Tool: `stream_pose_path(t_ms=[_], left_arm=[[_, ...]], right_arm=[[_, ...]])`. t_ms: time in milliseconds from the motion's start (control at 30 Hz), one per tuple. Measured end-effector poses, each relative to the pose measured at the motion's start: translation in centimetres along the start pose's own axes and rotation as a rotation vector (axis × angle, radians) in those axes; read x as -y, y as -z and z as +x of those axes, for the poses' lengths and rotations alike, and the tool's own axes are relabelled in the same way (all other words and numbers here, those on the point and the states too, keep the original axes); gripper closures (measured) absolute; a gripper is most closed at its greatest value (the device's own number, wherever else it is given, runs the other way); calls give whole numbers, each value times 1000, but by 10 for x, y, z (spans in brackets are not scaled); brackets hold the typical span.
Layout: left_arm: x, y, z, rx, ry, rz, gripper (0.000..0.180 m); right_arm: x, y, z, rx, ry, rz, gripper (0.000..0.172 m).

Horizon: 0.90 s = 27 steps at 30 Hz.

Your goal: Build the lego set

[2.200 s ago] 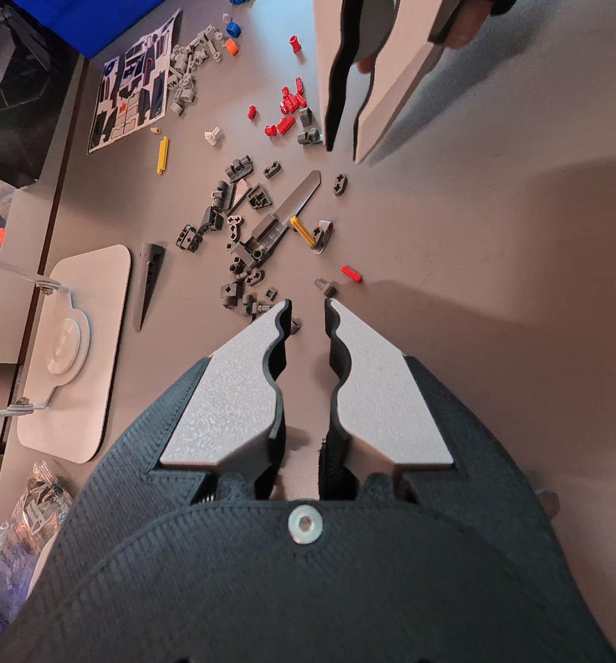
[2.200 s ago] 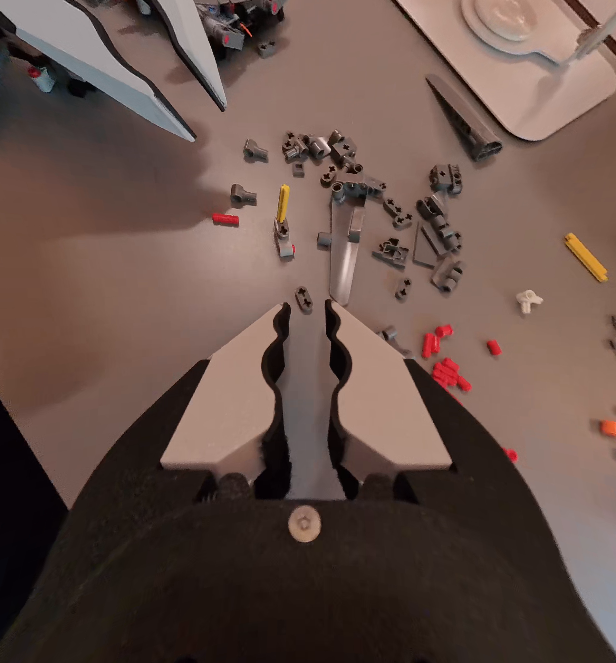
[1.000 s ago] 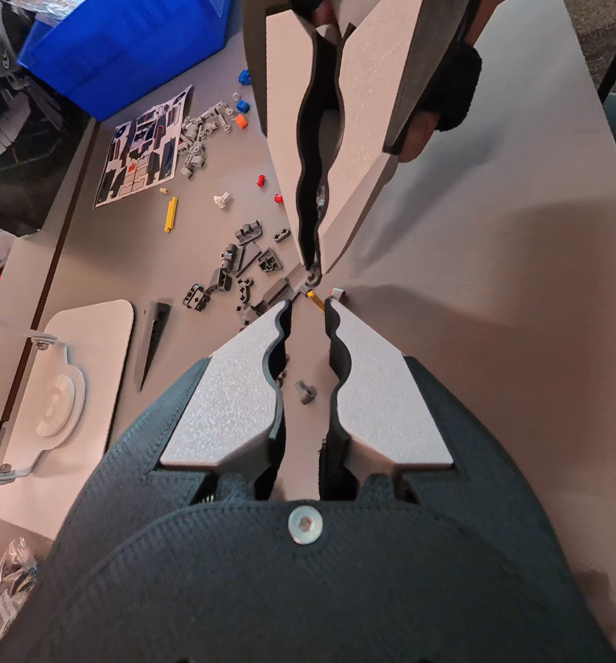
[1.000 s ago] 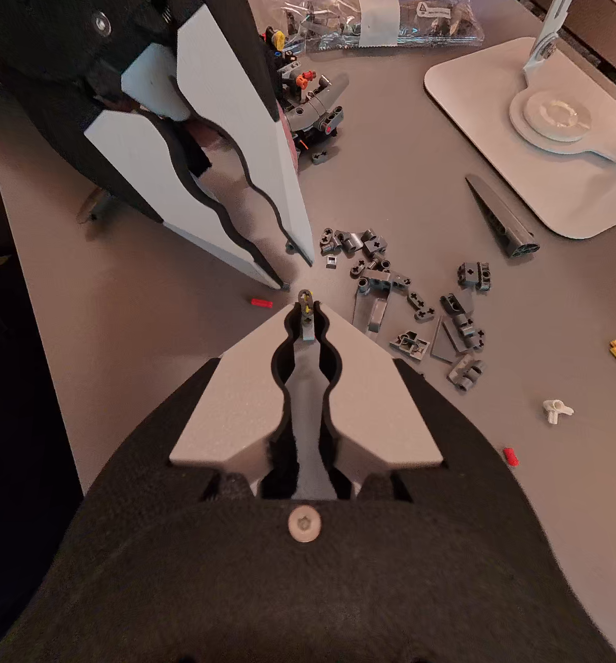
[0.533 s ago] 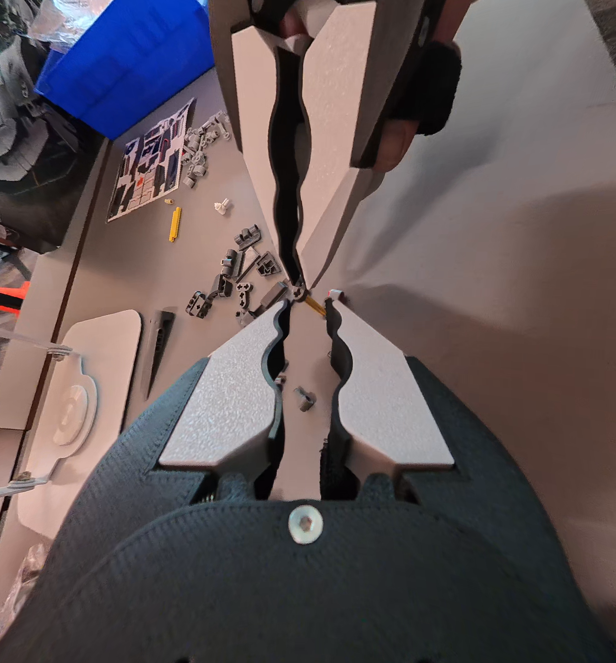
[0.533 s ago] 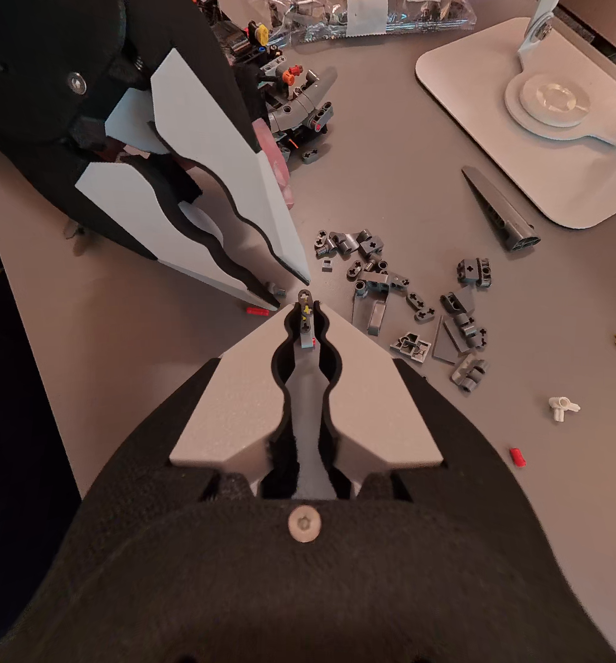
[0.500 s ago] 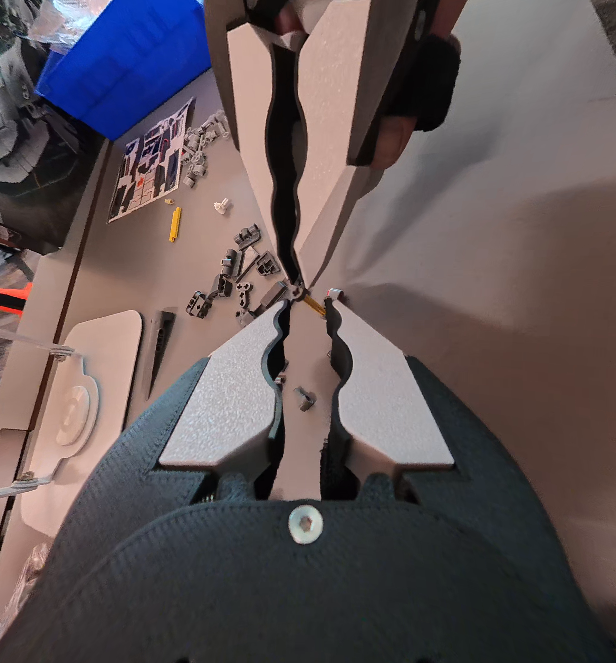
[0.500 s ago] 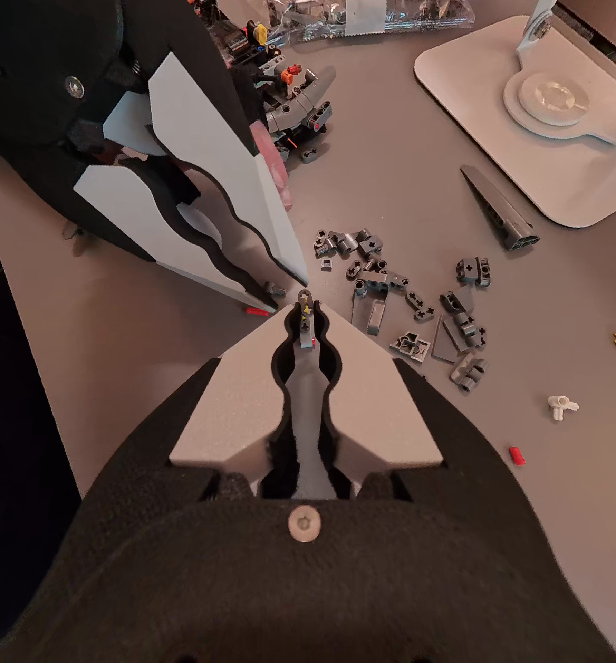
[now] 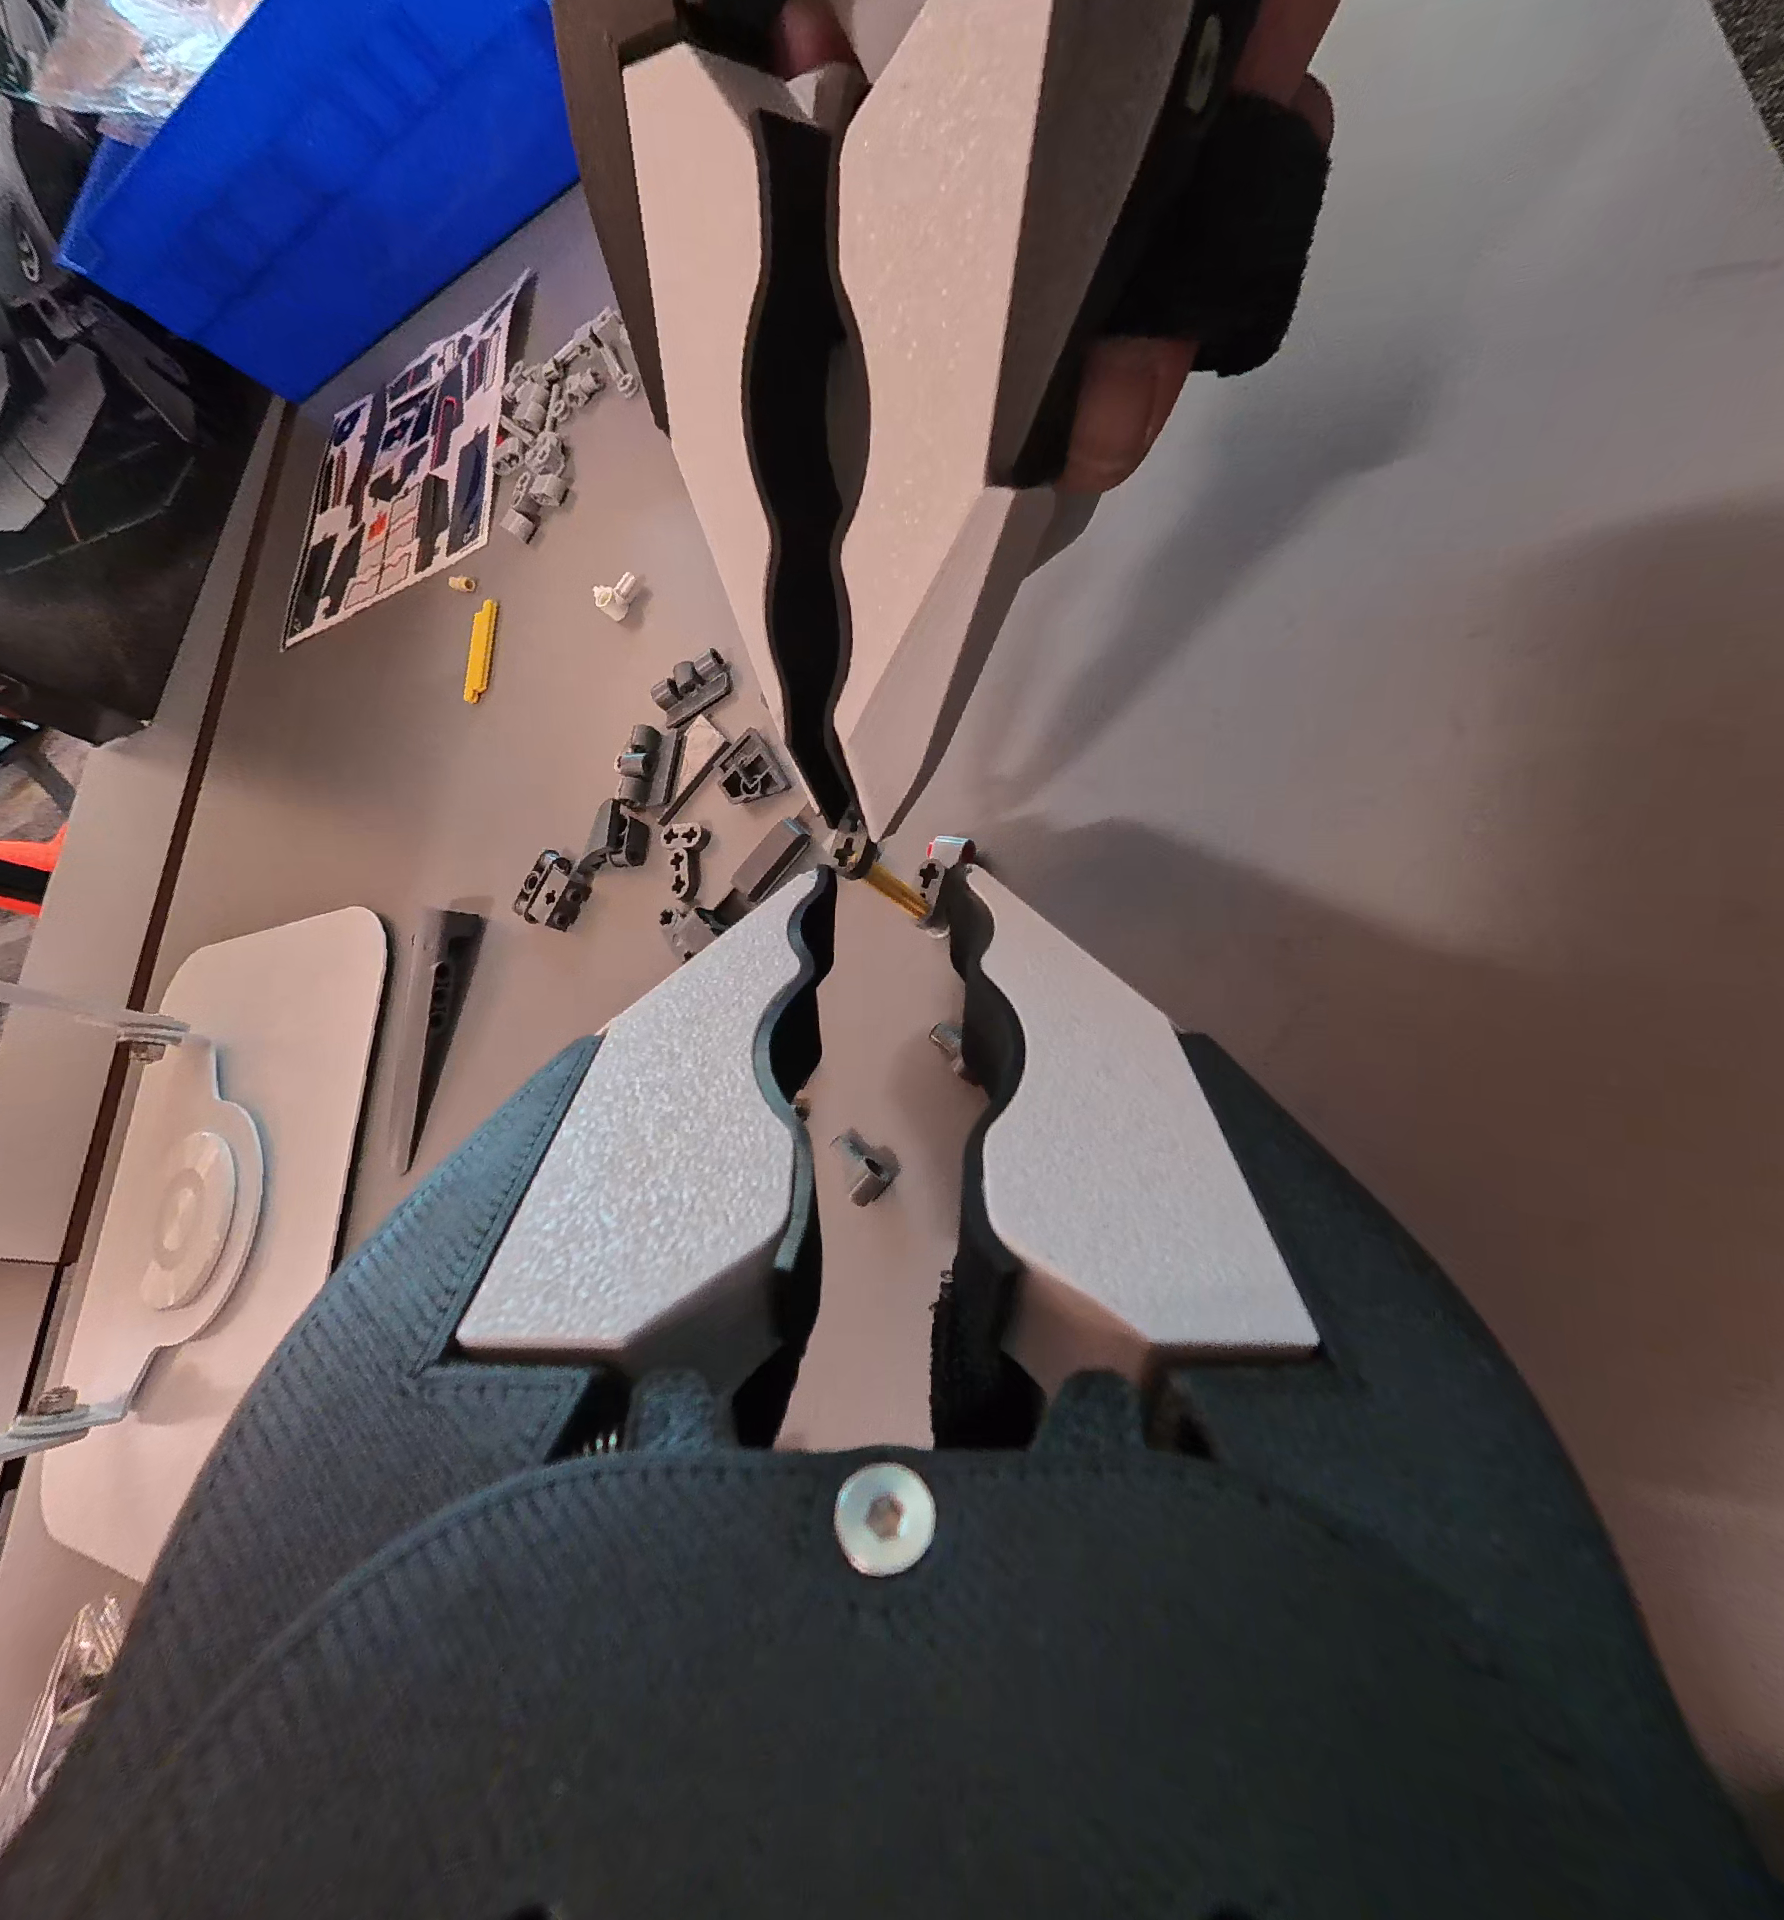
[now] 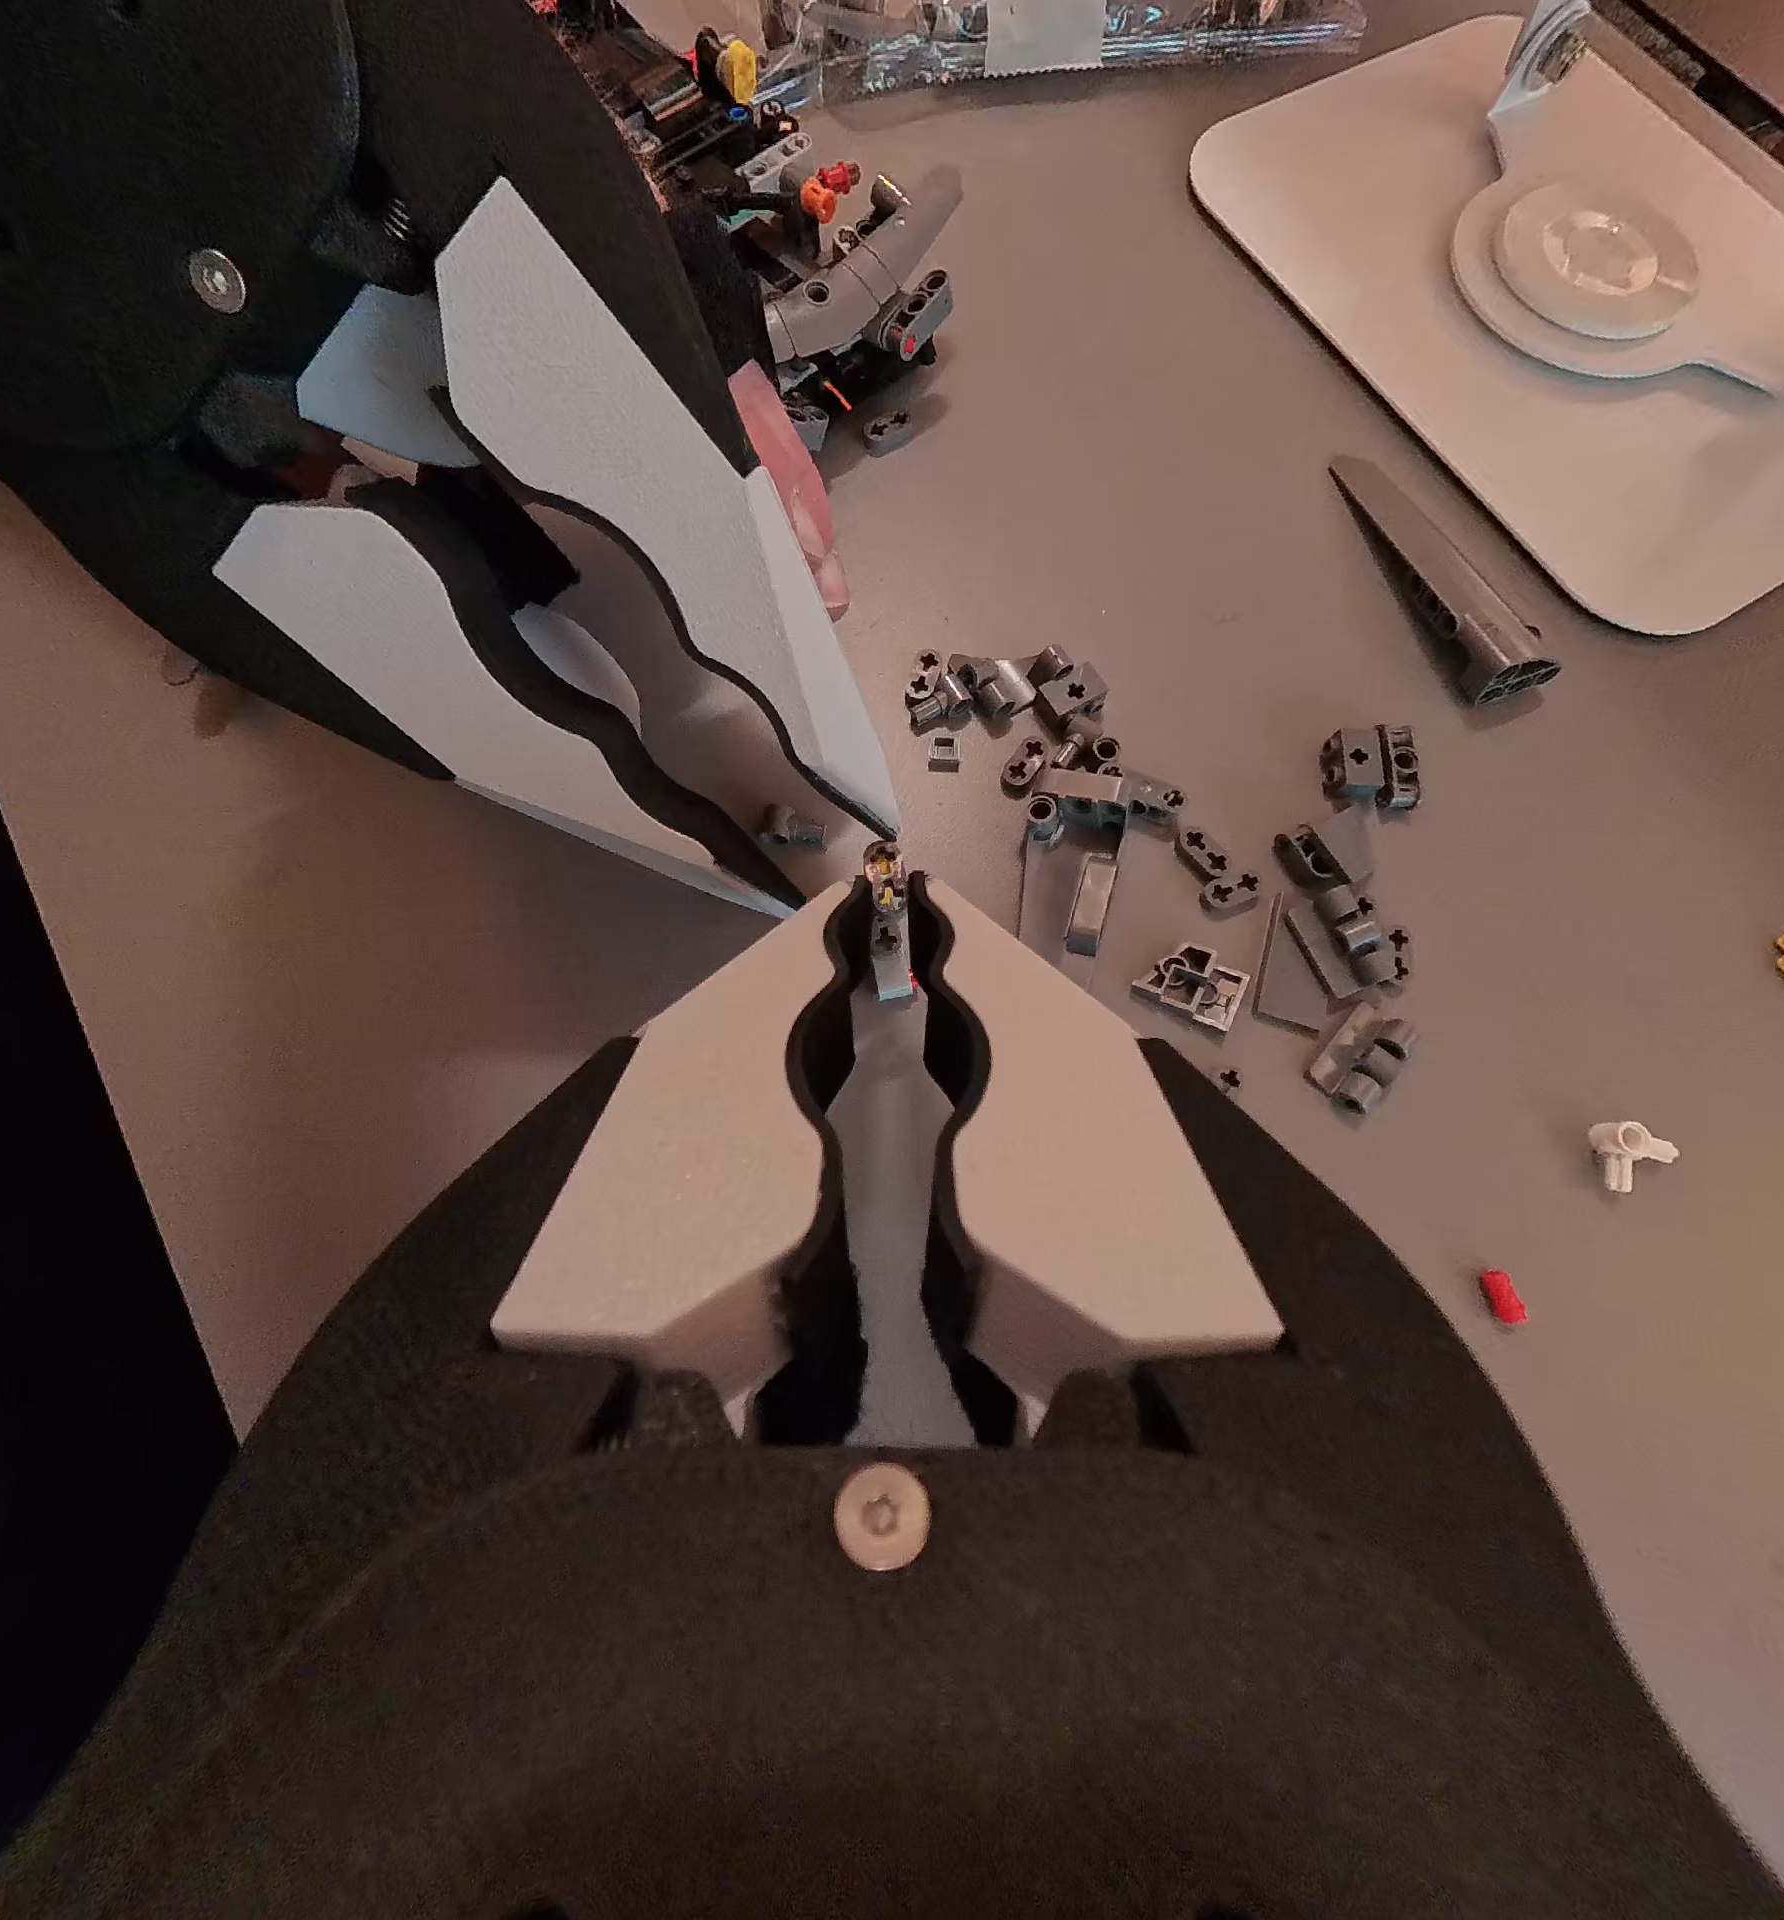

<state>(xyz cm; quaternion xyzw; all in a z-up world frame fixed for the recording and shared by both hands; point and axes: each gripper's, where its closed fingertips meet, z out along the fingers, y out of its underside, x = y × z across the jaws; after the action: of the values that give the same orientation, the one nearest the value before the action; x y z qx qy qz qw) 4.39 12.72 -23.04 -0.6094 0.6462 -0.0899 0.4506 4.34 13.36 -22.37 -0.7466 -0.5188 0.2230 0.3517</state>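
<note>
At the centre of the left wrist view, the right gripper (image 9: 852, 831) came down from the top of the frame with its fingers closed on a small grey connector piece (image 9: 848, 844); a thin yellow axle (image 9: 896, 890) ran from that piece toward the lower right, into a second grey connector (image 9: 938, 881) lying against the inner edge of the left gripper's right fingertip (image 9: 971, 914). The left gripper (image 9: 883, 899) stood slightly parted, with the axle across its mouth and neither pad plainly pressing on it, so it appeared to hold nothing; in the right wrist view the clamped grey connector piece (image 10: 884, 896) showed edge-on between the closed tips.

The little assembly looked light, stiff and smooth, probably hard plastic; it seemed likely to twist or slip if pinched on the round axle, so the flat faces of the connectors looked the better hold; the push-fit joints might slide apart under a sideways pull.

In the upper left of the left wrist view lay a printed sheet (image 9: 405, 468), beside a blue bin (image 9: 316, 197); nothing on the sheet was legible, and the loose grey pieces (image 9: 659, 810) on the grey table (image 9: 1439, 727) carried no visible marking.
</note>
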Motion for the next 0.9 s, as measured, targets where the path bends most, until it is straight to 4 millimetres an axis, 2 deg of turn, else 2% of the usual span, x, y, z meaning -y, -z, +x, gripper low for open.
stream_pose_path(t_ms=[400, 700, 900], left_arm=[[-1, -1, 0, 8, -5, -15, 159], [-2, -2, -3, 60, -15, -34, 172], [-3, -2, -4, 70, -13, -36, 172]], right_arm=[[-1, -2, 0, -24, 17, -35, 168], [0, 0, -1, -34, 42, -75, 169], [0, -1, -1, -39, 57, -102, 169]])
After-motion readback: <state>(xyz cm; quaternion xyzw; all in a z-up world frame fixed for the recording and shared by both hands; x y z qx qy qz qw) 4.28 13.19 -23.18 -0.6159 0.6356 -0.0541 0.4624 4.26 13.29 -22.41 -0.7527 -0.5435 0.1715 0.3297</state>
